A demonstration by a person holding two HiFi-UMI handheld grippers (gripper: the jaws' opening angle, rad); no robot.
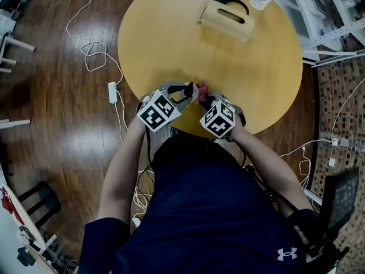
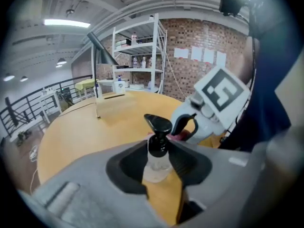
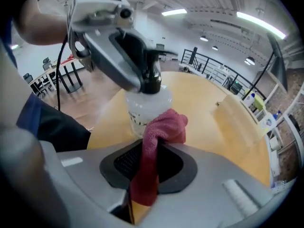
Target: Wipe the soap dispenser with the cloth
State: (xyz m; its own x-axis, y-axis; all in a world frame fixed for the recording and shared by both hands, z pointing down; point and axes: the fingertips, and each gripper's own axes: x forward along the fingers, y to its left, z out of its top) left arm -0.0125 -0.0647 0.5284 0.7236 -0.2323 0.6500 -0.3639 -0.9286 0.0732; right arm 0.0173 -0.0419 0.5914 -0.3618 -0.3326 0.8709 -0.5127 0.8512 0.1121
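our left gripper (image 2: 159,161) has its jaws closed on the soap dispenser (image 2: 157,144), at the black neck just under the pump head. our right gripper (image 3: 149,163) pinches the red cloth (image 3: 160,129), its bunched top pressed against the clear bottle's side. the dispenser is upright by the near edge of the round wooden table (image 1: 171,39).

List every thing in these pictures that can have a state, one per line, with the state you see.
soap dispenser: upright, pump head on, gripped at its black neck.
cloth: bunched, its end against the dispenser's clear body.
left gripper: shut on the soap dispenser's neck.
right gripper: shut on the cloth.
wooden box: apart from both grippers, untouched.
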